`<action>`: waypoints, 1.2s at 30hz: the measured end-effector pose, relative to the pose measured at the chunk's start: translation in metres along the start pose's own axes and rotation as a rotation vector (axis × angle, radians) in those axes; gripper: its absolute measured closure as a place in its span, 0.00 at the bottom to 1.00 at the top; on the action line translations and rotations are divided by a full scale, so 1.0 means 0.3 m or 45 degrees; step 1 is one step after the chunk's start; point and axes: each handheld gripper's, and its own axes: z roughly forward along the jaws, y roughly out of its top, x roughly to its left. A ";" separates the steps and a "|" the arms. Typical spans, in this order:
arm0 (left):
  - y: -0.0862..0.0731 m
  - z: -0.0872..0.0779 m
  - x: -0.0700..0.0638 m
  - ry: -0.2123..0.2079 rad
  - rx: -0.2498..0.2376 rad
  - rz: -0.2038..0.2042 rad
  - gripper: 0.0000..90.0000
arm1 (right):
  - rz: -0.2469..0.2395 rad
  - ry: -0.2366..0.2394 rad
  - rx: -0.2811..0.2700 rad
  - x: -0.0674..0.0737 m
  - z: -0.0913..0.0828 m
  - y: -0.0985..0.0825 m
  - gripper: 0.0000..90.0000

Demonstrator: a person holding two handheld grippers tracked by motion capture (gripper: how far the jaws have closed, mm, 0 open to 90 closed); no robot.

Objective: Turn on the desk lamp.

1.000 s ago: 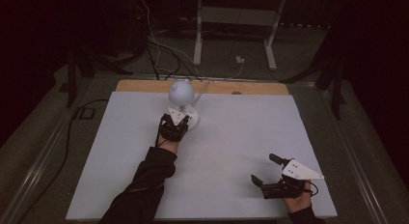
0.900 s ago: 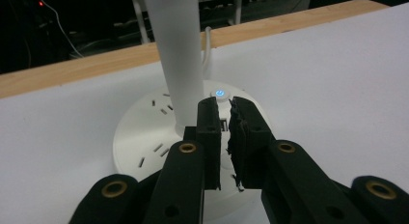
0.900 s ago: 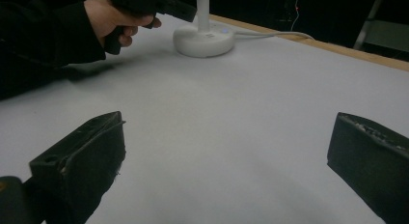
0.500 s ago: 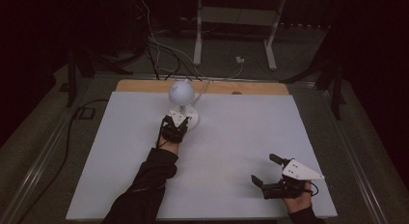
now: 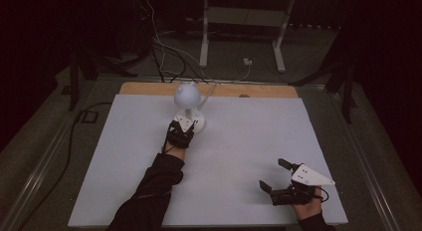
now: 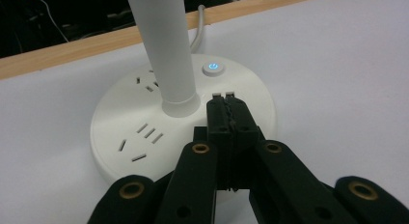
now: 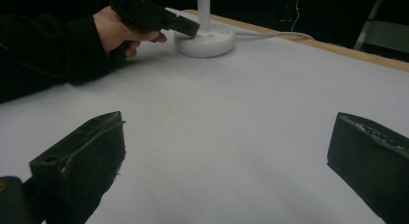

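Observation:
A white desk lamp stands at the back of the white table, with a round head on a stem. Its round base carries socket slots and a power button that glows blue. My left gripper is shut with nothing between its jaws. Its tips hover over the base, just in front of the stem and short of the button. My right gripper rests near the front right of the table, open and holding nothing. The right gripper view looks between its own jaws to the left gripper at the base.
The lamp's white cable runs off over a wooden strip at the table's back edge. Behind the table the floor holds loose cables and a metal stand. White tabletop lies between the two hands.

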 end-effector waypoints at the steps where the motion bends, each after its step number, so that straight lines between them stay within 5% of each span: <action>1: 0.000 0.000 -0.001 0.001 0.000 0.002 1.00 | 0.002 0.000 0.000 0.000 0.000 0.000 0.00; 6: -0.003 0.000 -0.005 0.007 0.002 0.009 1.00 | 0.002 0.000 0.002 0.000 0.001 0.000 0.00; 8: -0.004 -0.003 -0.013 0.020 0.005 0.051 1.00 | 0.004 0.002 0.003 0.000 0.001 -0.001 0.00; 11: -0.001 -0.002 0.000 -0.006 0.011 -0.011 1.00 | 0.000 0.002 0.007 0.002 0.002 -0.001 0.00; 17: 0.019 -0.017 0.004 -0.007 -0.028 -0.044 1.00 | 0.005 0.002 0.004 -0.001 0.001 -0.001 0.00; 21: 0.036 -0.032 -0.007 -0.005 -0.036 -0.050 0.88 | 0.007 0.002 0.005 -0.002 0.001 -0.001 0.00; 26: 0.039 -0.038 -0.013 0.064 -0.001 -0.110 0.60 | 0.008 0.002 0.006 -0.001 0.000 -0.001 0.00; 36: 0.043 -0.031 -0.005 -0.025 0.108 -0.211 0.18 | 0.008 0.003 0.009 -0.002 0.002 -0.001 0.00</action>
